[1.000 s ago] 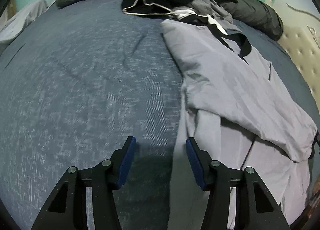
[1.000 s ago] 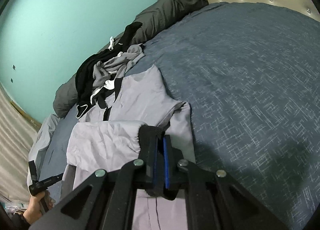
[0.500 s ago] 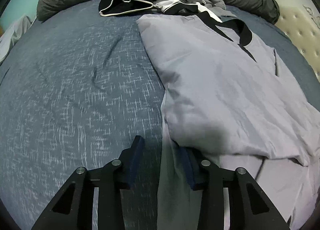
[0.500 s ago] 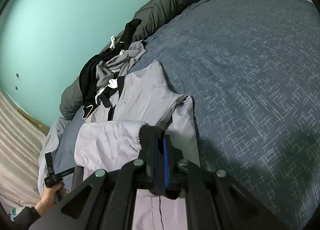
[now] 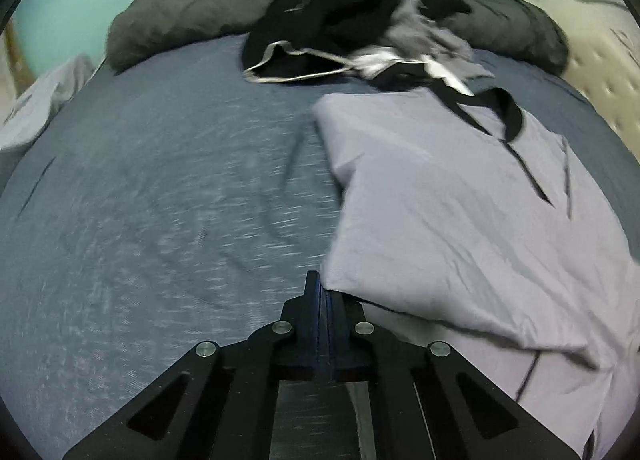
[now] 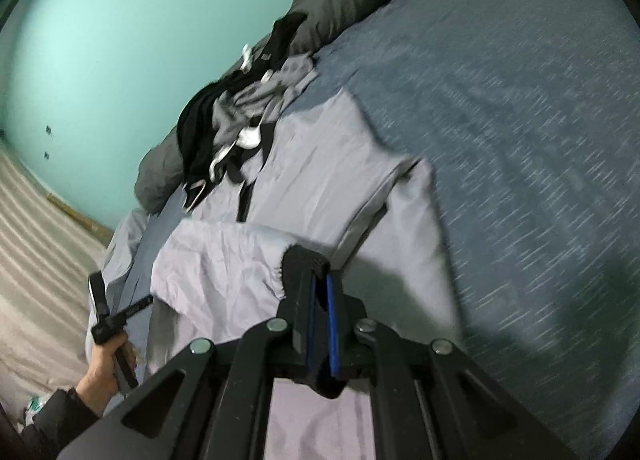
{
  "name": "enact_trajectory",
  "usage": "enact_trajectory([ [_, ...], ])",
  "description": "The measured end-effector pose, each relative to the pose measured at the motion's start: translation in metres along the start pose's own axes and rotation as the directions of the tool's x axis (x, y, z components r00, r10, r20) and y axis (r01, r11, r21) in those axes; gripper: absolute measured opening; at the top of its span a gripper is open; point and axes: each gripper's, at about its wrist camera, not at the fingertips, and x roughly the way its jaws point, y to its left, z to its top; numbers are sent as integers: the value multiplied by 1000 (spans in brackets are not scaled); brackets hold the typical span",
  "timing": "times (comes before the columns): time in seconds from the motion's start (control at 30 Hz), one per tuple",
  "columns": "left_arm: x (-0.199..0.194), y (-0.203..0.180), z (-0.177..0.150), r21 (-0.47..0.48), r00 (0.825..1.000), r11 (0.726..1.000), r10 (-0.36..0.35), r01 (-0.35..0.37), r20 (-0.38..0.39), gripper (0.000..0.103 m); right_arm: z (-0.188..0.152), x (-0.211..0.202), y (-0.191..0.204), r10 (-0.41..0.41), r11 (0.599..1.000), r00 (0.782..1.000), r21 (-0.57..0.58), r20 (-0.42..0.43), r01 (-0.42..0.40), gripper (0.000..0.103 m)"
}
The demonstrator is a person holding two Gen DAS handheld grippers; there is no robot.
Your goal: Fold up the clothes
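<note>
- Far left in the right wrist view: beige striped floor (image 6: 36, 260), then a bare hand (image 6: 105, 370) in a dark sleeve gripping the handle of the left gripper.
- Teal wall (image 6: 120, 40) behind, dark grey duvet roll (image 5: 180, 26) bunched along the far edge of the bed.
- Blue heathered bedsheet (image 5: 160, 200) covering most of the mattress, a bit wrinkled, blurry.
- Left gripper (image 5: 322, 292) with jaws pressed together, pinching what looks like the near left edge of the lavender shirt (image 5: 460, 220); fabric pretty much hidden between the pads.
- Pile of black and grey clothes (image 5: 352, 24) heaped at the far side, touching the shirt's collar end.
- Shirt spread flat-ish on the sheet right of centre, black collar and placket pointing away, one sleeve folded over the body.
- Right gripper (image 6: 318, 280) clamped tight on the black cuff (image 6: 306, 258) of that folded-over sleeve.
- Far right: tufted cream headboard (image 5: 600, 72).
</note>
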Motion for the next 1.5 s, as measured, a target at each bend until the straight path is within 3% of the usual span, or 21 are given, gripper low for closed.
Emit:
enact_trajectory([
  [0.17, 10, 3, -5, 18, 999, 1000, 17, -16, -44, 2, -11, 17, 18, -22, 998, 999, -63, -46, 19, 5],
  [0.3, 25, 6, -10, 16, 994, 1000, 23, -21, -105, 3, -10, 18, 11, -28, 999, 998, -39, -49, 26, 5],
  [0.43, 26, 22, -16, -47, 988, 998, 29, -36, -149, 2, -11, 19, 6, -40, 999, 997, -23, -68, 38, 5],
  [0.53, 12, 36, -21, -94, 992, 995, 9, -21, -124, 2, -9, 18, 7, -42, 999, 996, -28, -79, 40, 5],
  [0.63, -1, 41, -18, -130, 995, 990, -62, 51, -84, 4, -9, 19, 10, -44, 998, 996, -36, -82, 41, 8],
  [0.73, -9, 36, -8, -145, 995, 985, -95, 88, -40, 28, -9, 21, 7, -53, 999, 995, -11, -90, 52, 8],
  [0.77, -9, 33, -5, -145, 994, 984, -108, 102, -35, 41, -10, 21, 4, -55, 998, 994, 0, -96, 55, 8],
  [0.8, -9, 29, -1, -137, 993, 984, -118, 112, -32, 44, -11, 22, 2, -58, 998, 993, 9, -102, 59, 9],
  [0.93, 4, 11, 9, -85, 992, 990, -121, 116, -47, 44, -14, 25, 3, -49, 999, 991, 15, -124, 51, 32],
  [1.07, 19, 12, 6, -125, 987, 983, -145, 135, -74, 44, -16, 29, 4, -45, 999, 988, 6, -145, 47, 32],
  [1.13, 26, 12, 4, -128, 984, 981, -154, 143, -84, 35, -17, 31, 5, -41, 999, 987, 4, -155, 42, 32],
  [1.2, 27, 13, 2, -118, 986, 984, -146, 135, -86, 12, -18, 33, 6, -46, 999, 985, -15, -168, 44, 31],
  [1.3, 26, 14, 1, -105, 988, 987, -134, 125, -83, 8, -20, 36, 8, -62, 998, 981, -32, -184, 57, 8],
  [1.33, 24, 14, 2, -101, 988, 987, -131, 123, -79, 7, -21, 37, 8, -68, 997, 980, -38, -189, 62, 5],
  [1.5, 18, 19, 3, -94, 989, 988, -132, 125, -73, 6, -23, 26, 16, -66, 996, 978, -63, -197, 55, 3],
])
